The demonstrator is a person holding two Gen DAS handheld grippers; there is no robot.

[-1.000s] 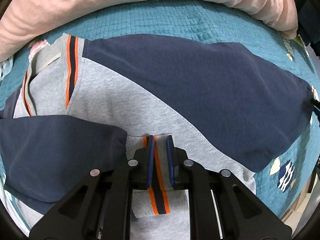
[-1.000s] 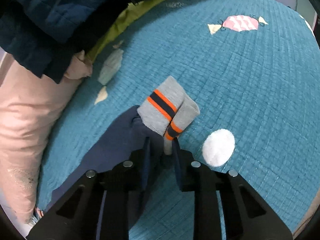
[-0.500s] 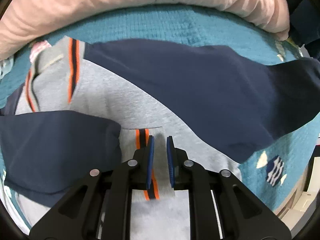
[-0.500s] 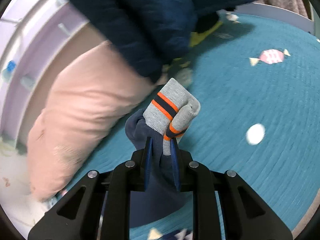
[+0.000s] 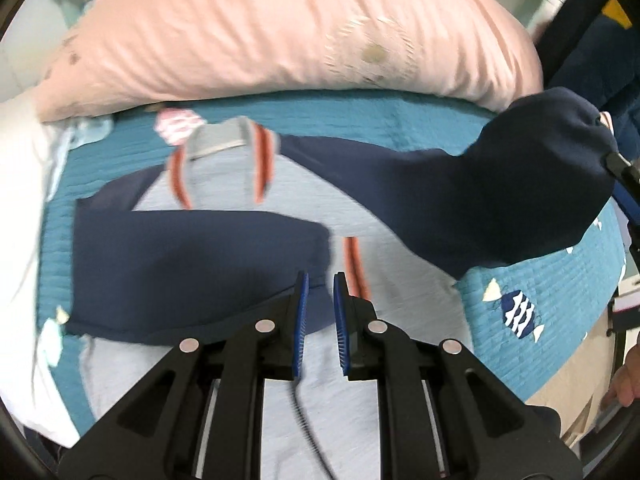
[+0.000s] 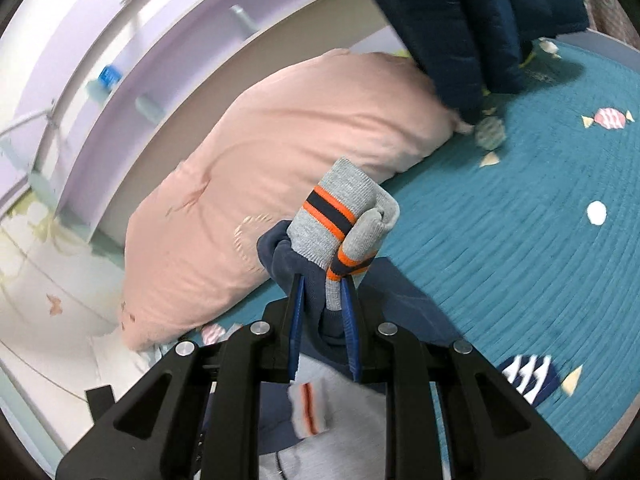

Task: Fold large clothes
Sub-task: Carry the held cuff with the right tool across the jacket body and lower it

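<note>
Right gripper [image 6: 323,296], its blue pads clamped on the grey ribbed cuff [image 6: 340,216] of a navy sleeve [image 5: 532,200], holds that sleeve lifted off a teal quilted bed [image 6: 500,248]; the cuff, banded in orange and navy, bunches up above the fingertips. The left gripper [image 5: 319,292] hangs above the sweatshirt [image 5: 304,184], its jaws a narrow gap apart with nothing pinched between them.

The sweatshirt, grey in the body with navy sleeves and orange-striped trim, lies spread flat on the bed, its collar [image 5: 224,140] pointing toward a large pink pillow [image 5: 288,36] that runs along the far edge of the bed. Its other sleeve [image 5: 192,268] is folded across the lower chest, ending just beside an orange stripe [image 5: 354,264] on the grey body. The raised sleeve stretches from the shoulder out to the right side of the sweatshirt, its end gathered in the air.

A dark blue quilted jacket [image 6: 472,20] hangs at the far end of the pillow in the right wrist view. Fish and sweet-shaped patches [image 5: 518,312] dot the bed cover beside the sweatshirt. Lilac shelving [image 6: 132,52] stands behind the pillow.
</note>
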